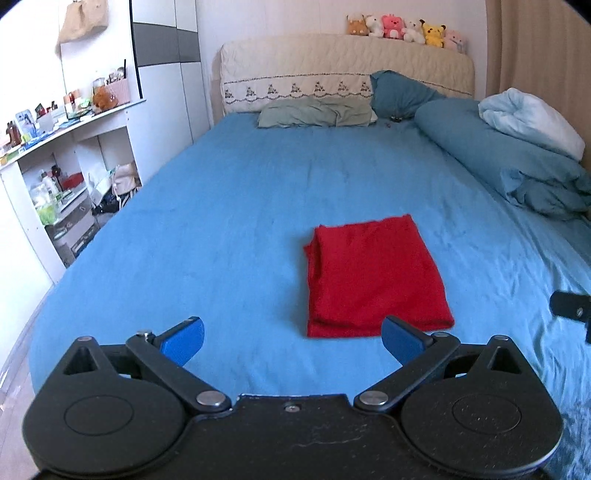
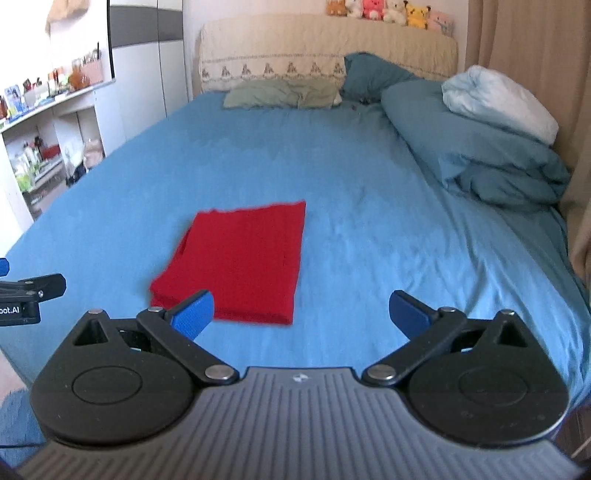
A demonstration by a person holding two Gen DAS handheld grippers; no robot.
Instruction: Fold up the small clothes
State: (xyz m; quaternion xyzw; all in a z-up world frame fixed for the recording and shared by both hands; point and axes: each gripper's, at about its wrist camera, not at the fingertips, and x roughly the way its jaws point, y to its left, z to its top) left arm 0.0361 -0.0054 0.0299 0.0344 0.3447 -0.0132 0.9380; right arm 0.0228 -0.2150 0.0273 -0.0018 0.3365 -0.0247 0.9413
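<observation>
A red garment [image 1: 373, 273] lies folded into a flat rectangle on the blue bedsheet [image 1: 229, 221]; it also shows in the right wrist view [image 2: 240, 258]. My left gripper [image 1: 291, 338] is open and empty, held above the sheet near the cloth's near edge, its right finger over the cloth's near corner. My right gripper [image 2: 301, 314] is open and empty, just right of the cloth's near edge, its left finger overlapping the cloth in view. Part of the right gripper [image 1: 570, 304] shows at the left view's right edge, and part of the left gripper [image 2: 26, 295] at the right view's left edge.
Pillows [image 1: 317, 112] and a rolled blue duvet [image 1: 517, 158] lie at the head and right side of the bed. Plush toys [image 1: 406, 29] sit on the headboard. White shelves [image 1: 55, 155] with clutter stand left of the bed. A curtain [image 2: 535, 55] hangs on the right.
</observation>
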